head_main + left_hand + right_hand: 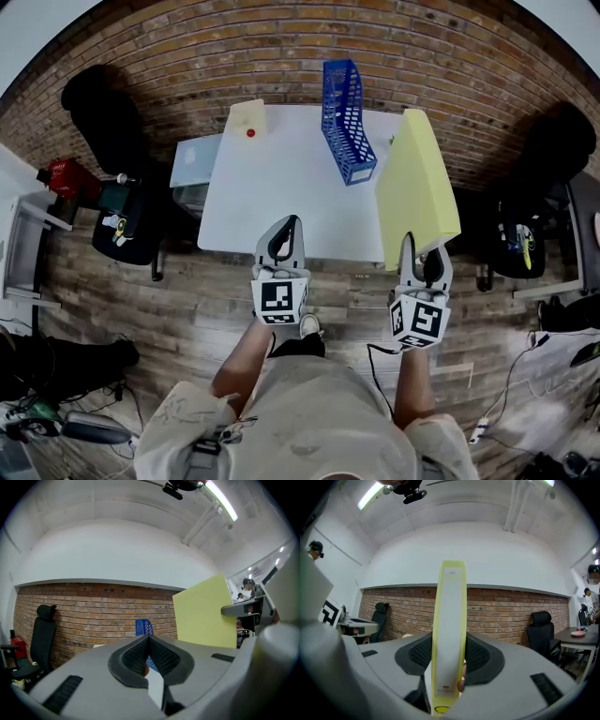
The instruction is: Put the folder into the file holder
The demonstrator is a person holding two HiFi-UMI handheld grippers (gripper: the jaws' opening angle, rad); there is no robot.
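Observation:
A yellow folder (415, 187) stands upright on edge in the air at the right of the white table (272, 211), and my right gripper (421, 253) is shut on its near spine. In the right gripper view the folder's spine (449, 634) rises between the two black pads. The folder (206, 611) also shows at the right of the left gripper view. A blue file holder (347, 122) stands on the far part of the table, left of the folder. My left gripper (283, 242) is shut and empty, at the table's near edge.
A pale yellow block (247, 120) with a small red thing lies at the table's far left corner. Black office chairs (108, 122) stand to either side. A brick wall (281, 47) runs behind the table. A grey side table (192, 164) adjoins the left.

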